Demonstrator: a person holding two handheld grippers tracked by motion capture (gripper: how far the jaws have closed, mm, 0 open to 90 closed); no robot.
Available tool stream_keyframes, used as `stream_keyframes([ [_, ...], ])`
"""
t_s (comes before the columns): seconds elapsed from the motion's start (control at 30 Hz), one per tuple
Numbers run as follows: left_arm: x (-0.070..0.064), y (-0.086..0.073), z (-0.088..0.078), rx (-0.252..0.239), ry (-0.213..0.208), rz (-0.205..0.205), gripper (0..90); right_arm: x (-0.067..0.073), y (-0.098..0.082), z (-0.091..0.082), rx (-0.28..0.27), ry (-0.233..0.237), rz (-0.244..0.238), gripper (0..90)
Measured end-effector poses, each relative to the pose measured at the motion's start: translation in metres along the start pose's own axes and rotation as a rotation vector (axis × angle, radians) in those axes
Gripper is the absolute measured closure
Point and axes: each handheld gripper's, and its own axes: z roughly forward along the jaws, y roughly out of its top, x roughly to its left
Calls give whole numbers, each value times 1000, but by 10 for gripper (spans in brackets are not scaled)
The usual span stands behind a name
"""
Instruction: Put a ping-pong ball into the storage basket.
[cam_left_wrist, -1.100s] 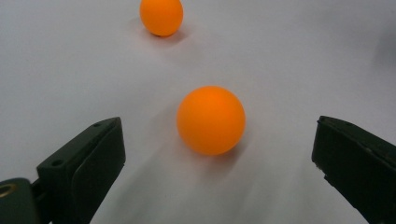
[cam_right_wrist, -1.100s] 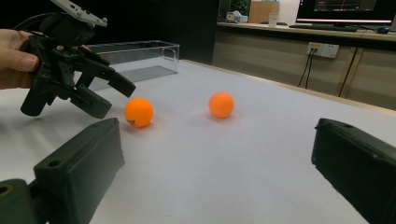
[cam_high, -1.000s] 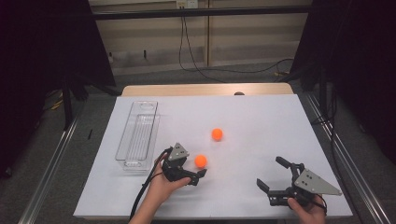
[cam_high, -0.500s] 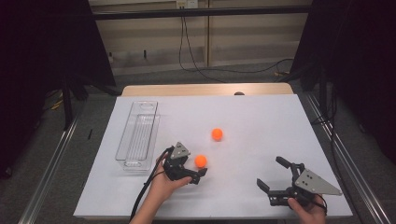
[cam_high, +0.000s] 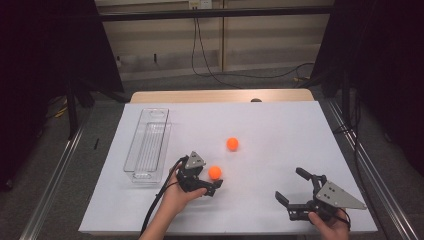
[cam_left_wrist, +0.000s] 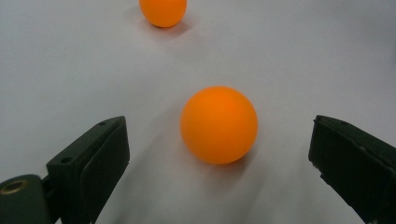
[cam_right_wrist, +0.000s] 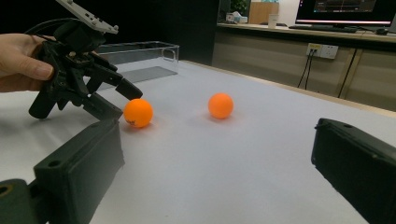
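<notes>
Table (cam_high: 280, 130): white top; broad and smooth, so a nudged ball could roll far
Clear bin (cam_high: 148, 145): empty; just left of the left hand; probably where the balls go
Right gripper (cam_high: 296, 192): jaws spread wide, holding nothing; resting near the front edge
Left gripper (cam_high: 209, 181): released; jaws straddle the near ball without touching it
Near ball (cam_left_wrist: 219, 124): on the table between those jaws; an off-centre squeeze could squirt it forward
Far ball (cam_high: 232, 144): loose beyond it; could be struck
</notes>
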Motion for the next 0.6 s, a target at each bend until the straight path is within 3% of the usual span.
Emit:
stream_keyframes([
  [0.6, 0, 3, 7, 27, -13, 10, 120, 0, 0, 0, 1, 1, -1, 14],
])
